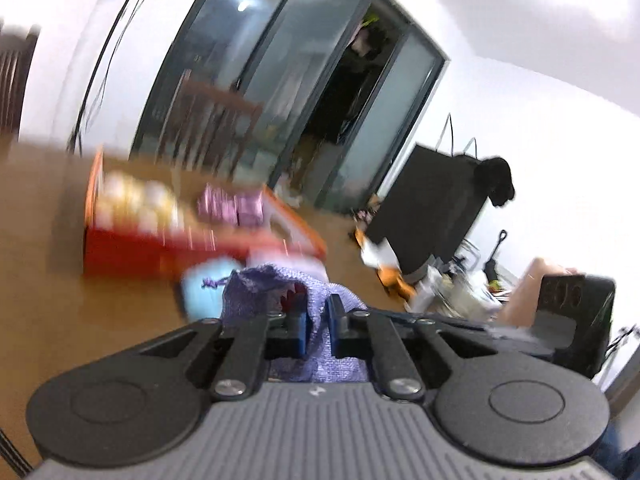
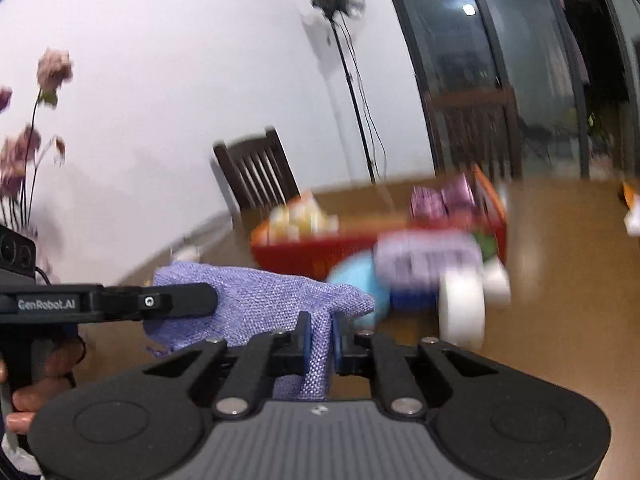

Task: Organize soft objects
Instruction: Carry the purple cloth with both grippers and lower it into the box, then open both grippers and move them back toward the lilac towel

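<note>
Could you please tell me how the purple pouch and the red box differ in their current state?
The purple pouch is held up off the table, clamped by both the left tongs and the right tongs; the red box rests on the wooden table, ungripped. The pouch is limp woven fabric; the box is rigid and holds packets. Both look blurred.

White walls (image 2: 160, 80), dark-framed glass doors (image 1: 280, 80) reflecting ceiling lights, brown wooden table (image 2: 560, 280), 1 dark slatted chair (image 2: 256, 172) against the wall, all blurred.
</note>
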A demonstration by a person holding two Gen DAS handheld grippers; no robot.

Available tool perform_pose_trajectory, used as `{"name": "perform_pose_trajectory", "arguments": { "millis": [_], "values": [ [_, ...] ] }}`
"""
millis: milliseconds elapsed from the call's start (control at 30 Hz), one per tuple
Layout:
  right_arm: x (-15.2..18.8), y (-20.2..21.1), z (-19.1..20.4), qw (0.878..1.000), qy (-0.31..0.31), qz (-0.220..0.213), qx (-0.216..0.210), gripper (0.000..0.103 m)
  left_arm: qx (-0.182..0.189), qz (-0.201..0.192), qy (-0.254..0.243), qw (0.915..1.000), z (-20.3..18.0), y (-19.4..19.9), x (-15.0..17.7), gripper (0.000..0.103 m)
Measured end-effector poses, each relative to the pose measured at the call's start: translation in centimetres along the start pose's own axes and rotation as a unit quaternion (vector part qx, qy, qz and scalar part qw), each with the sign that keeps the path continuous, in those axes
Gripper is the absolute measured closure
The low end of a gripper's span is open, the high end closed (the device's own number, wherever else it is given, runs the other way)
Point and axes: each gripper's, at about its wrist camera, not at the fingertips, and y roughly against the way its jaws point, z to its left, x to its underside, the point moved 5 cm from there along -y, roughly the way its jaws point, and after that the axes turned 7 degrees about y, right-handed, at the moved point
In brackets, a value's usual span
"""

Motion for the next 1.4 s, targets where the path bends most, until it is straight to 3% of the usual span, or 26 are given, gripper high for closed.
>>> {"name": "perform_pose_trajectory", "arguments": {
  "millis": [133, 200, 333, 433, 533, 633, 700, 767, 867, 933, 1000, 1100, 1233, 1400],
  "values": [
    [-6.7, -5.1, -1.7, 0.999, 0.033, -0.02, -0.006, 0.093, -0.019, -0.016, -0.035, 0.9991, 1.6, -3.8, -6.9, 0.092],
    [-10.2, -9.1, -3.0, 0.999, 0.029, -0.017, -0.012, 0.093, -0.047, -0.015, -0.042, 0.9979, 3.6, -6.5, -10.4, 0.092],
    [-14.9, -18.2, -5.1, 1.0, 0.014, 0.014, -0.013, 0.093, -0.102, 0.019, -0.006, 0.9945, 9.3, -13.1, -15.6, 0.092],
    [-16.3, -25.3, -6.5, 0.999, 0.012, 0.05, 0.004, 0.095, -0.159, 0.049, 0.04, 0.9853, 13.9, -18.3, -16.4, 0.092],
    [-16.3, -30.6, -7.6, 0.996, -0.001, 0.086, 0.011, 0.099, -0.199, 0.07, 0.049, 0.9764, 16.7, -22.1, -15.8, 0.093],
    [-15.7, -34.5, -8.3, 0.993, 0.001, 0.113, 0.029, 0.099, -0.258, 0.1, 0.05, 0.9598, 18.6, -24.2, -14.7, 0.09],
    [-15.1, -36.5, -8.7, 0.99, 0.002, 0.134, 0.035, 0.099, -0.258, 0.12, 0.076, 0.9556, 20.0, -24.3, -14.4, 0.09],
    [-14.4, -37.6, -8.9, 0.989, -0.001, 0.145, 0.036, 0.095, -0.272, 0.117, 0.084, 0.9514, 20.3, -24.1, -14.7, 0.082],
    [-13.5, -37.4, -9.5, 0.989, -0.027, 0.145, 0.028, 0.094, -0.263, 0.109, 0.08, 0.9551, 20.3, -23.5, -15.1, 0.071],
    [-13.8, -36.5, -9.9, 0.99, -0.035, 0.133, 0.03, 0.088, -0.262, 0.104, 0.077, 0.9564, 20.0, -22.8, -15.5, 0.053],
    [-14.4, -35.6, -10.1, 0.991, -0.028, 0.124, 0.034, 0.081, -0.268, 0.095, 0.075, 0.9559, 19.8, -22.9, -16.1, 0.043],
    [-15.8, -33.1, -10.3, 0.993, -0.024, 0.109, 0.035, 0.079, -0.272, 0.078, 0.06, 0.9572, 18.8, -21.0, -17.5, 0.043],
    [-17.6, -28.0, -10.1, 0.996, -0.004, 0.086, 0.039, 0.069, -0.274, 0.046, 0.046, 0.9595, 16.3, -17.0, -19.2, 0.04],
    [-19.2, -19.7, -10.3, 0.997, 0.008, 0.059, 0.047, 0.062, -0.268, 0.021, 0.0, 0.9631, 11.0, -11.8, -19.6, 0.035]
  ]
}}
